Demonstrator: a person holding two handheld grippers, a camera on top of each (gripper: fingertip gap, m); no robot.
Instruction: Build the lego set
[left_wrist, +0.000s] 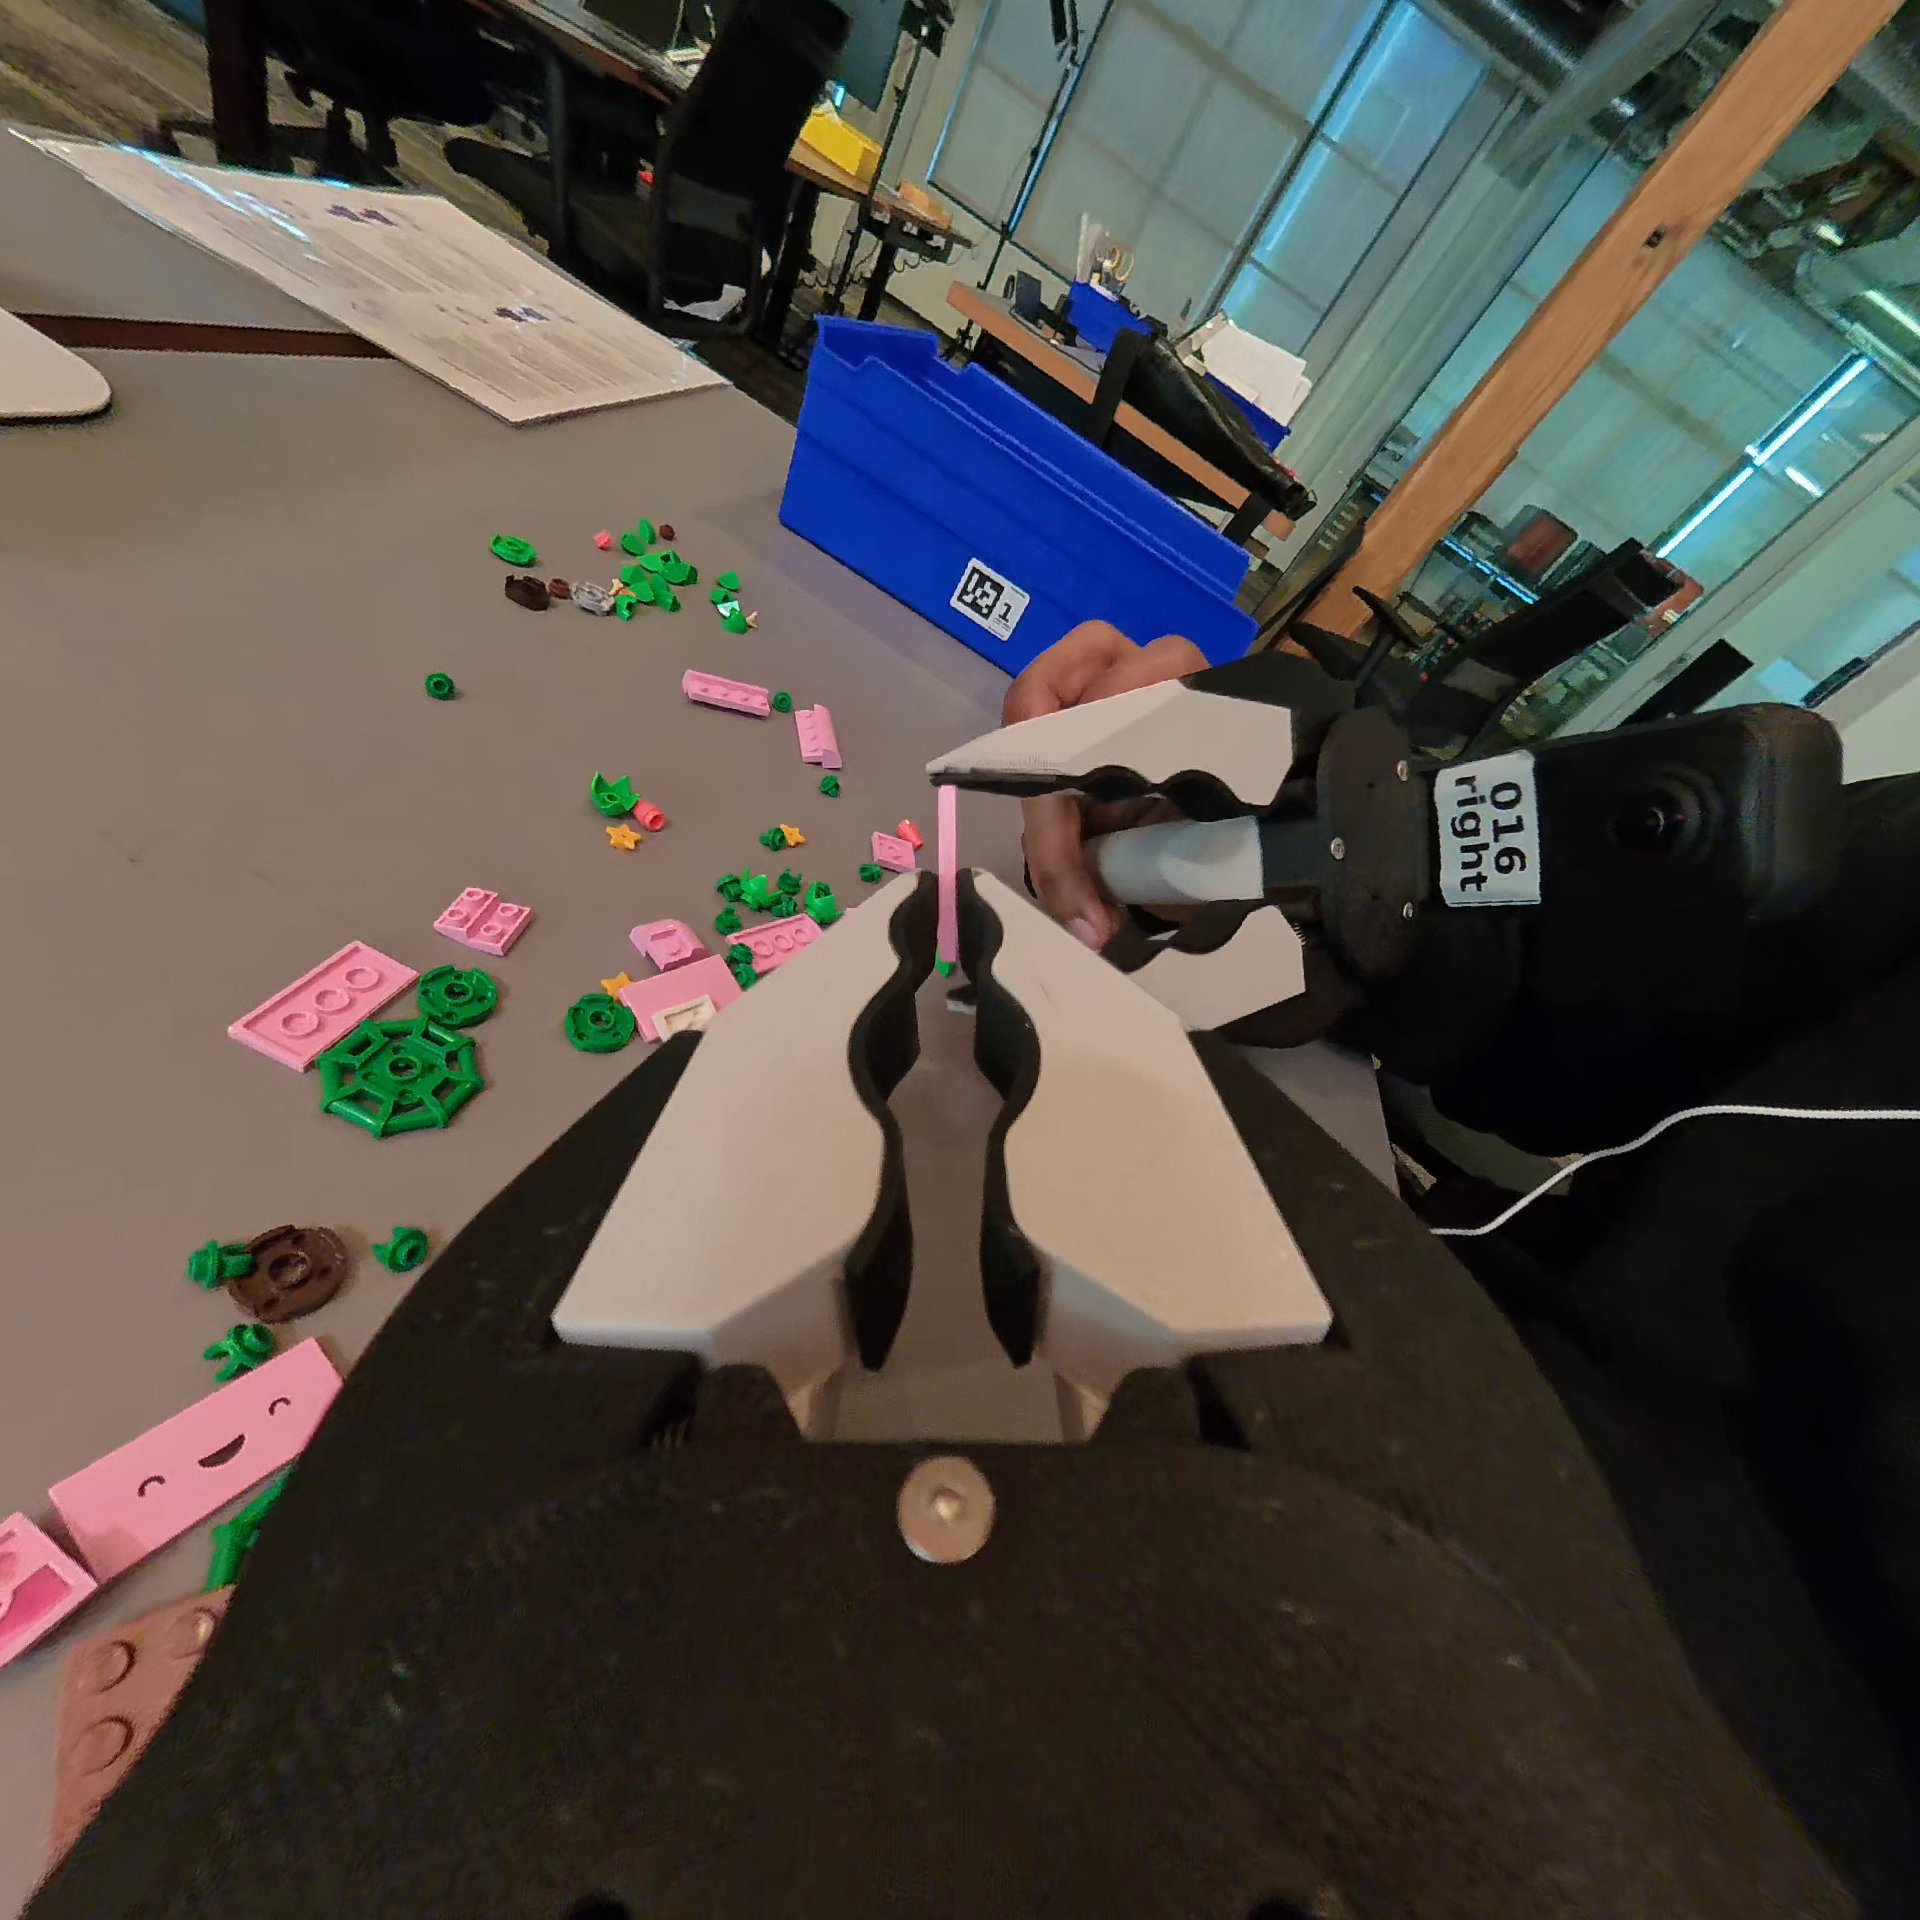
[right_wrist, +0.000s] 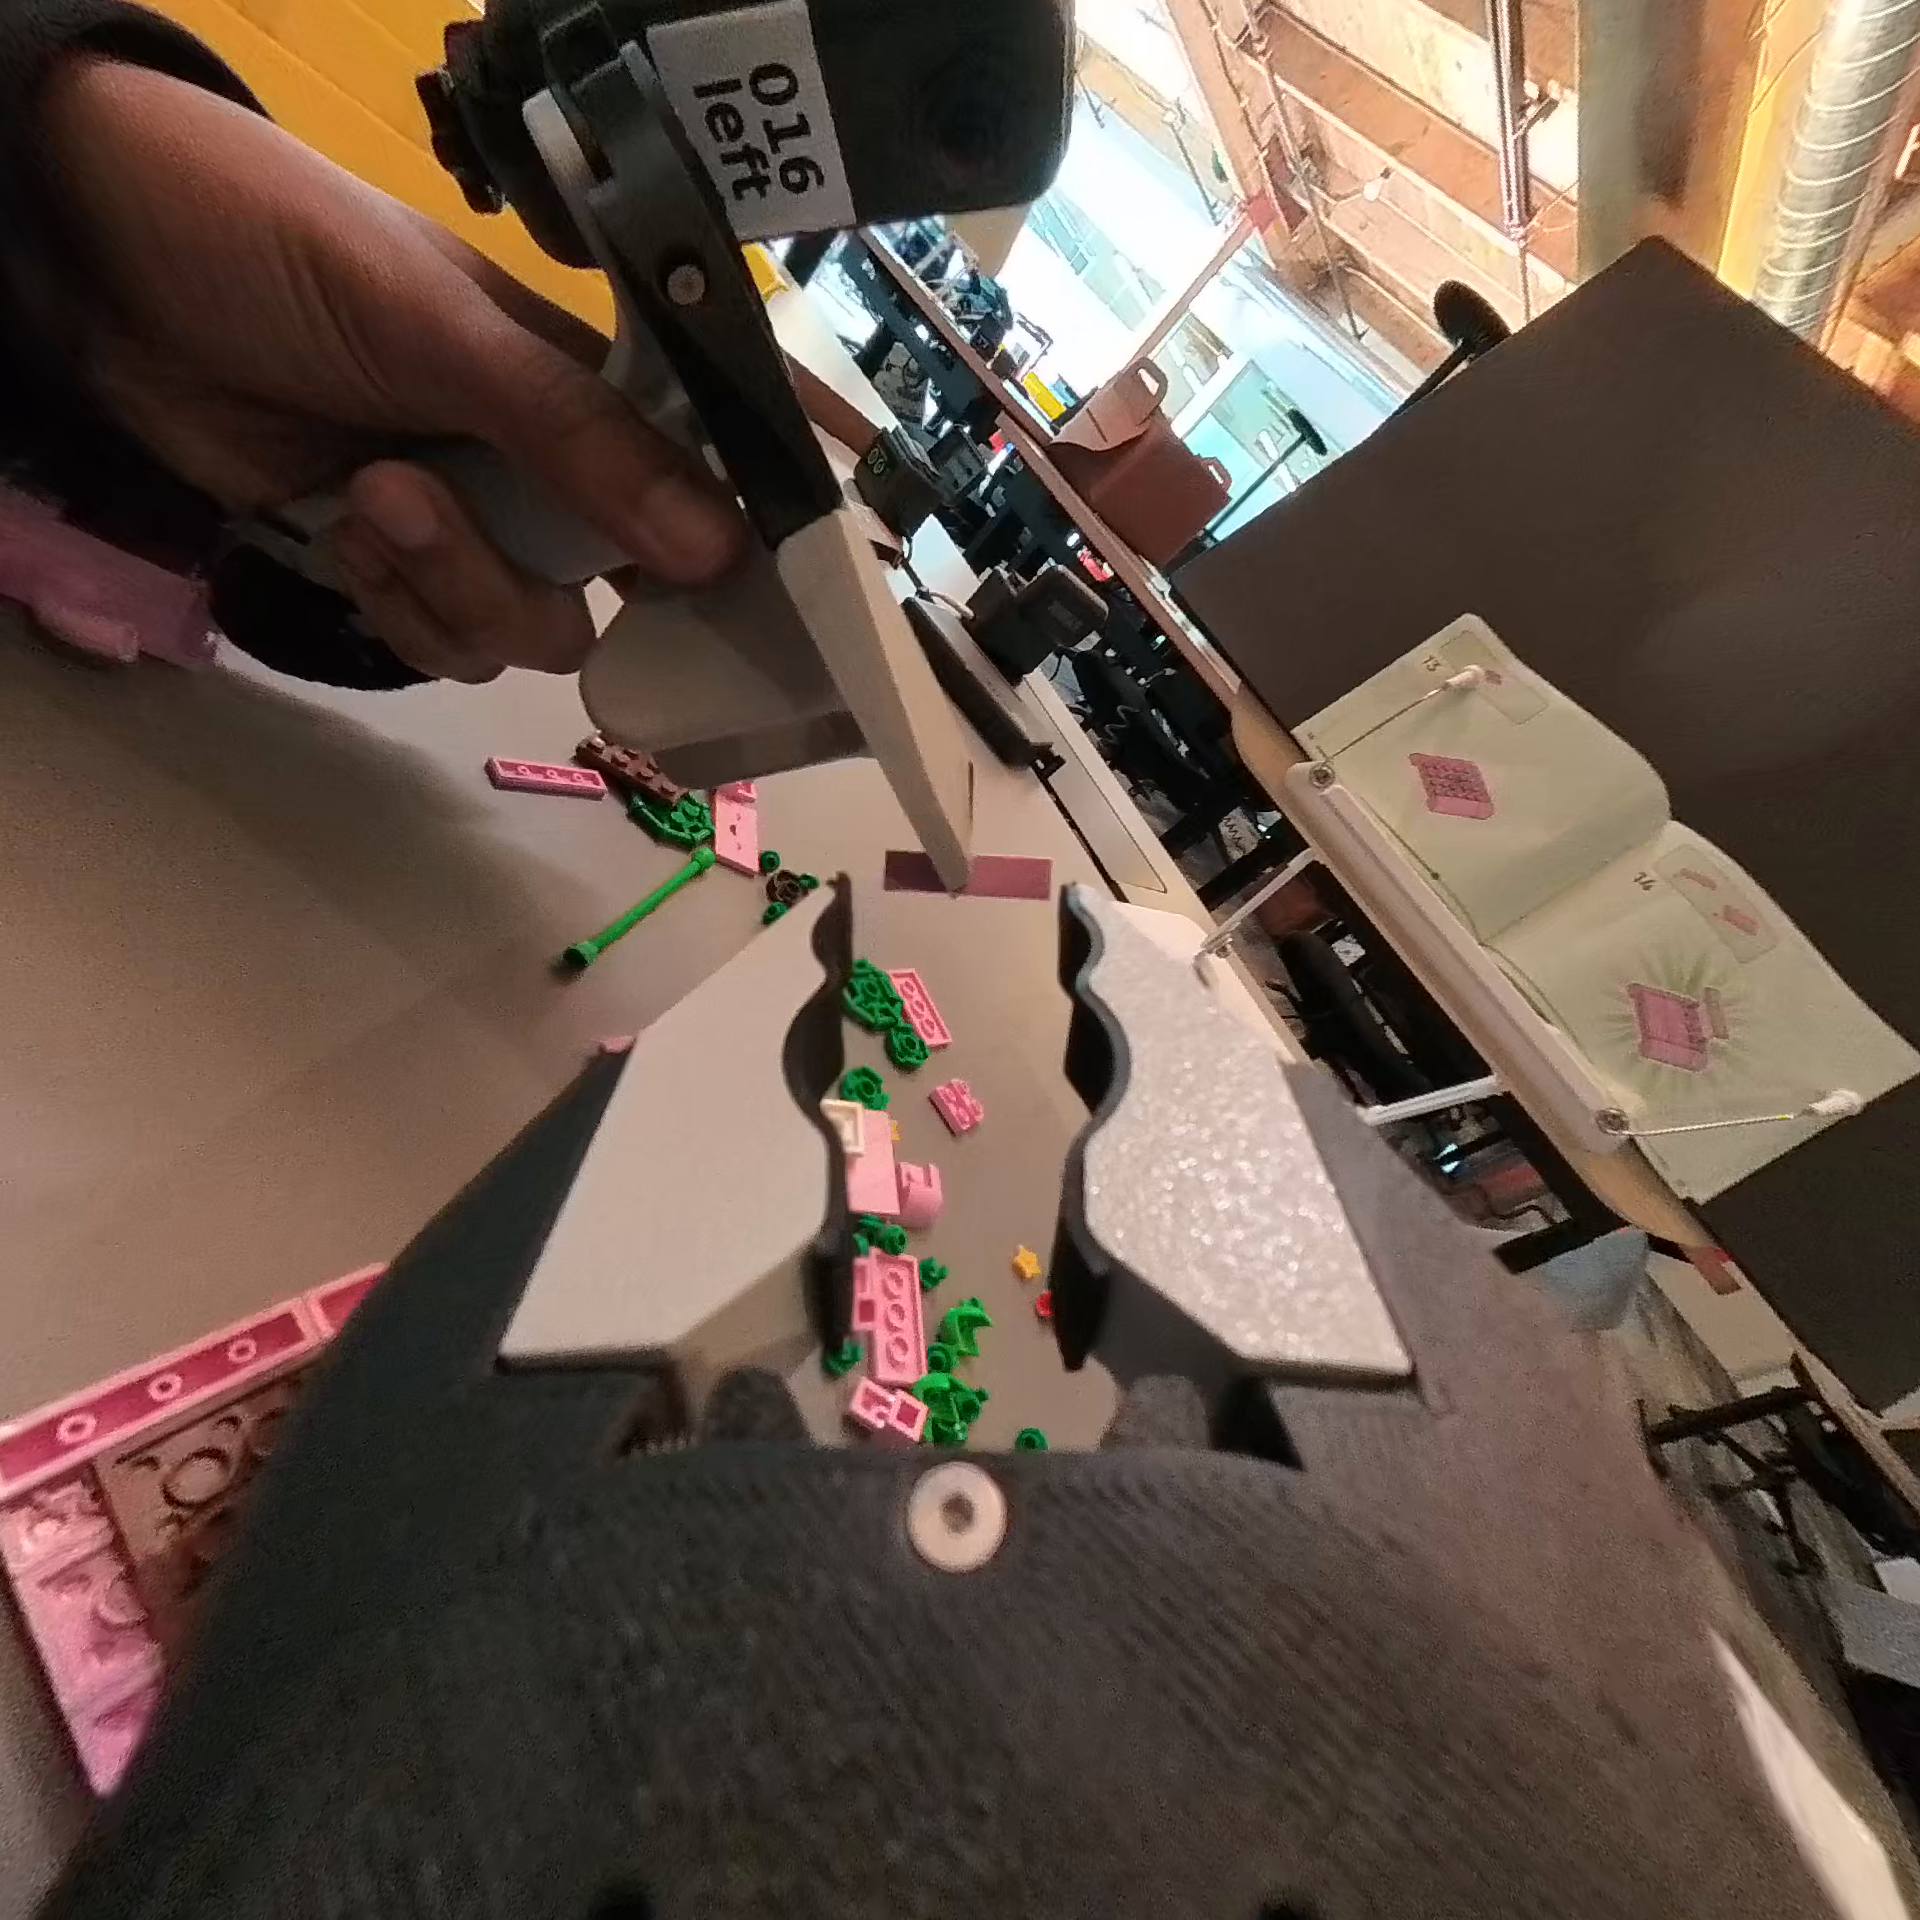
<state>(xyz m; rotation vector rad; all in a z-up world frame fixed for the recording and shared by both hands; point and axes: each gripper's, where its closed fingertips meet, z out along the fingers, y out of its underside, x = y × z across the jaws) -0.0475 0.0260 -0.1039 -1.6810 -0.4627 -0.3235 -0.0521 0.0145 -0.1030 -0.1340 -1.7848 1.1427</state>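
Left gripper (left_wrist: 945, 883): fingers nearly together, pinching a thin pink plate (left_wrist: 948, 842) at the very tips. The plate is upright and off the table (left_wrist: 260, 644), and I only have its lower part. Pinch area looks small.

Right gripper (right_wrist: 953, 904): fingers wide apart, holding nothing. In the left wrist view its upper finger (left_wrist: 1091, 732) sits at the plate's top edge, touching or just shy, can't tell which. In the right wrist view the plate (right_wrist: 1003, 871) lies flat-on just past my open tips.

Risks as I read them:
- A push from the right finger on that top edge probably pivots the plate in the left pinch, or pops it out. A thin, slick piece held at the tips won't resist torque.
- If the right closes off-centre, the plate likely twists and the studs end up misaligned.
- Releasing the left before the right has clamped drops the plate into the loose pieces (left_wrist: 758, 894) right below, pink on pink and hard to re-pick.
- The two grippers are crowded, so fingers could clash.

The part-built base (right_wrist: 104, 1507) is at the frame edge, well apart from the plate.
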